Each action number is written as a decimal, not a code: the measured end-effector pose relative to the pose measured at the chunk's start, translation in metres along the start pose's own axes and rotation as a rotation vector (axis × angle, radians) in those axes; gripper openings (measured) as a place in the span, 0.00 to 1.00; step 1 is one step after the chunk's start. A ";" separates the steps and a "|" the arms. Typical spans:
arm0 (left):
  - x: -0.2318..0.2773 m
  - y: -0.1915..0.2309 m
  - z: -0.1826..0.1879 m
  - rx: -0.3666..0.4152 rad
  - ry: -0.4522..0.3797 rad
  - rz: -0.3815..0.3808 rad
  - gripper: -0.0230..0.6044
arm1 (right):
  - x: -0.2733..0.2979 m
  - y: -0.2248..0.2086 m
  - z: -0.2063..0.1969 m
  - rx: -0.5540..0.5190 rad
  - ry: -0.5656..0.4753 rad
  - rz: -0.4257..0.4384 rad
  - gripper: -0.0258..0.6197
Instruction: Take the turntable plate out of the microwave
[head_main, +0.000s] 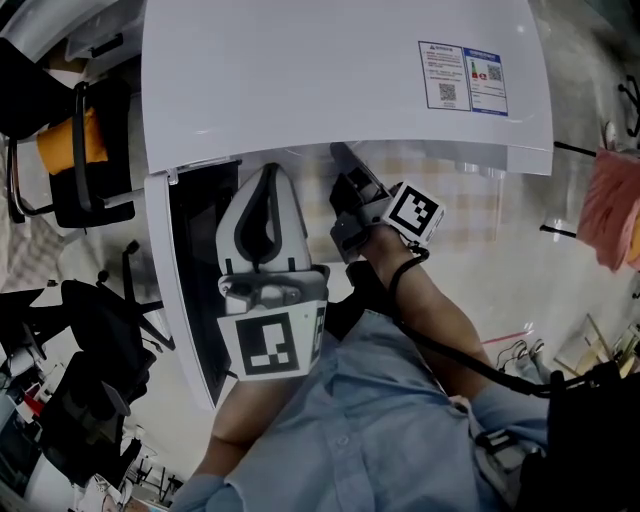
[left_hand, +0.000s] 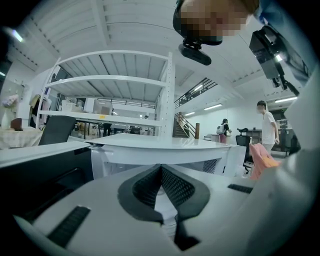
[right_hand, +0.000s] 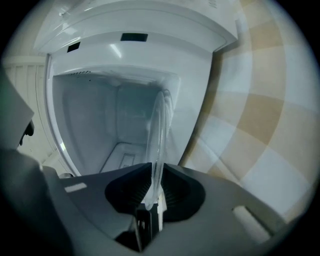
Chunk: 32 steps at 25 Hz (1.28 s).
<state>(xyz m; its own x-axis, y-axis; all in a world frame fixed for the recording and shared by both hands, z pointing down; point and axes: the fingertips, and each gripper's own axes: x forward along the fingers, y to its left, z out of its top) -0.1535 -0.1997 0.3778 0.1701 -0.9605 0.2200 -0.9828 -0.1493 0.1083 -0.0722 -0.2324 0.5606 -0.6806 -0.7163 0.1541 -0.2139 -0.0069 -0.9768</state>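
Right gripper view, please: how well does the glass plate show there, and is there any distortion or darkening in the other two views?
Right gripper view: the clear turntable plate is edge-on, pale against the white cavity; black corners. Left gripper view: fisheye bends the shelves. Head view: bright microwave top, dim surroundings.

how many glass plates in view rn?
1. The turntable plate is edge-on at the mouth of the microwave, its rim between the right tool pads. The cavity behind it is partly hidden.
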 end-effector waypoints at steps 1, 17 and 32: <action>-0.001 0.001 0.001 0.002 -0.004 0.007 0.05 | -0.001 0.001 -0.001 0.003 0.002 0.003 0.13; -0.010 -0.010 -0.002 0.009 0.008 -0.009 0.05 | -0.031 -0.004 -0.016 0.016 -0.012 0.009 0.15; 0.003 0.013 0.004 0.021 -0.020 0.026 0.05 | 0.001 -0.003 -0.004 0.026 -0.024 0.081 0.19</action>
<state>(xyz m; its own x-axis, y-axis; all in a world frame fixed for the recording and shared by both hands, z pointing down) -0.1660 -0.2051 0.3760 0.1432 -0.9686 0.2033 -0.9882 -0.1288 0.0825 -0.0751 -0.2308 0.5641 -0.6777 -0.7319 0.0708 -0.1403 0.0342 -0.9895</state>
